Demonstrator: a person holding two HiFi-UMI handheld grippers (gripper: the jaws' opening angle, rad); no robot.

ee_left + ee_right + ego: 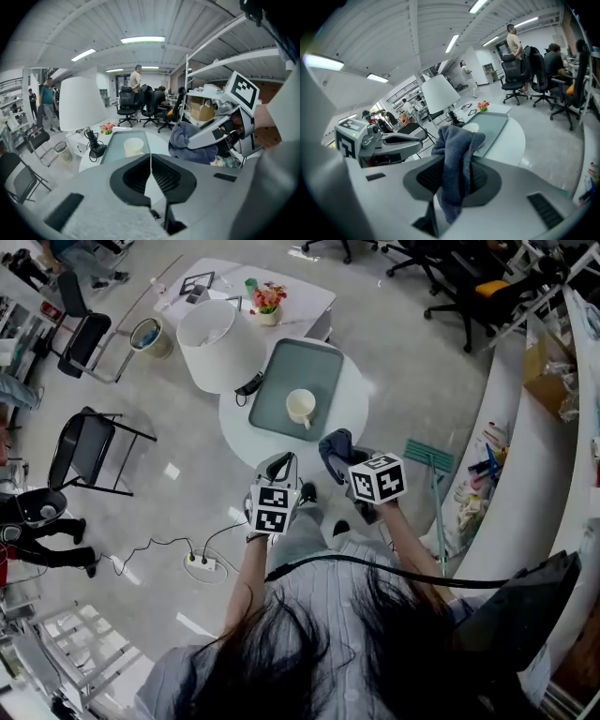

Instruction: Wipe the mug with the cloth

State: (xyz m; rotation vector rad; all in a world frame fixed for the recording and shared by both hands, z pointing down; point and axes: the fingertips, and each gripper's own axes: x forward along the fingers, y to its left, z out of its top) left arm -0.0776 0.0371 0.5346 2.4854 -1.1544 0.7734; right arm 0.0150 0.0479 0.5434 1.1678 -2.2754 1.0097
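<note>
A cream mug (300, 407) stands upright on a grey-green tray (281, 371) on the round white table (354, 399). My right gripper (337, 454) hovers at the table's near edge, shut on a blue-grey cloth (335, 442) that hangs between its jaws (457, 173). In the right gripper view the cloth (457, 150) hides most of the mug (471, 127). My left gripper (278, 463) is beside it on the left, over the near table edge, its jaws (150, 161) shut with nothing in them. From the left gripper view the mug (133, 146) lies straight ahead.
A lamp with a big white shade (217, 345) stands at the table's left, its black base (249, 385) by the tray. A second white table (300, 292) with a flower pot (268, 304) lies beyond. Folding chairs (89, 446) and a power strip (204, 562) are on the floor at left, and a white counter (525, 474) at right.
</note>
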